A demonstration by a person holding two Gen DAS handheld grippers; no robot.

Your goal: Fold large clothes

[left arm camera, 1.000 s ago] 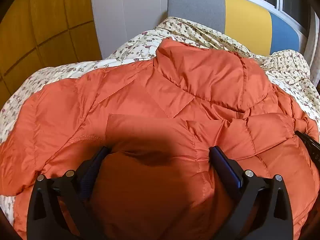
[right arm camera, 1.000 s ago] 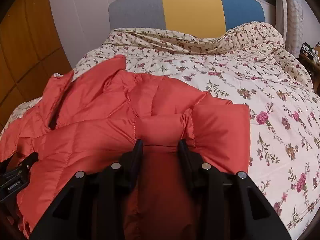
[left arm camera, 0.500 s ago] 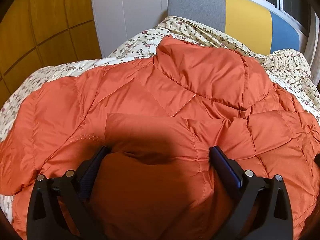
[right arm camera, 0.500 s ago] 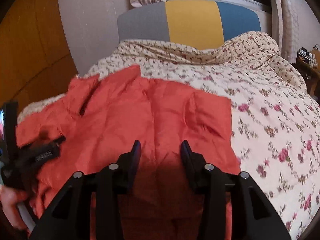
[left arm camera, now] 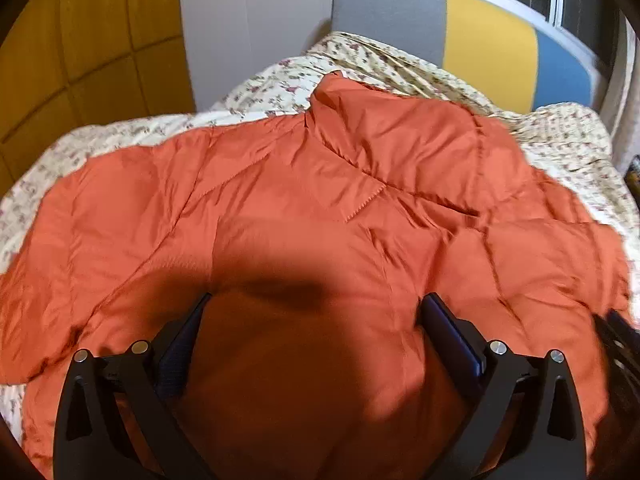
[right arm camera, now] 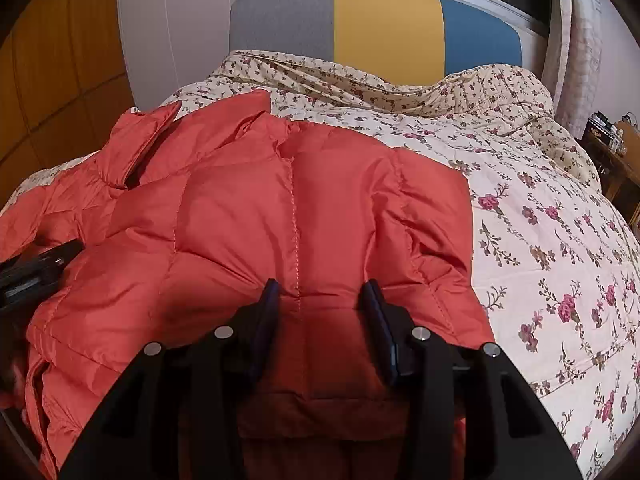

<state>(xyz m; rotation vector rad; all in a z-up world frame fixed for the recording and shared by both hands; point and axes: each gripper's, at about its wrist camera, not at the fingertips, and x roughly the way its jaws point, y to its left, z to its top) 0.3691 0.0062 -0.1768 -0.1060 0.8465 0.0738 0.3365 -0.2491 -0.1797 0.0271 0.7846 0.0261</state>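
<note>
An orange puffer jacket (left arm camera: 320, 208) lies spread on the bed, collar toward the headboard. It also shows in the right wrist view (right arm camera: 280, 220). My left gripper (left arm camera: 316, 304) is open wide, its fingers resting on or just over the jacket's lower part. My right gripper (right arm camera: 320, 288) is part open over the jacket's right side, with a puffed panel bulging between the fingers. I cannot tell if it pinches the fabric. The left gripper's tip (right arm camera: 44, 260) shows at the left edge of the right wrist view.
A floral quilt (right arm camera: 540, 240) covers the bed. A grey, yellow and blue headboard (right arm camera: 384, 28) stands at the far end. Yellow wall panels (left arm camera: 80, 40) are on the left. A side table (right arm camera: 612, 140) stands at the right.
The right gripper rose, then came back down onto the jacket's right side, and the bunched sleeve now lies flatter. Its fingers stand wider apart. The left gripper stayed put.
</note>
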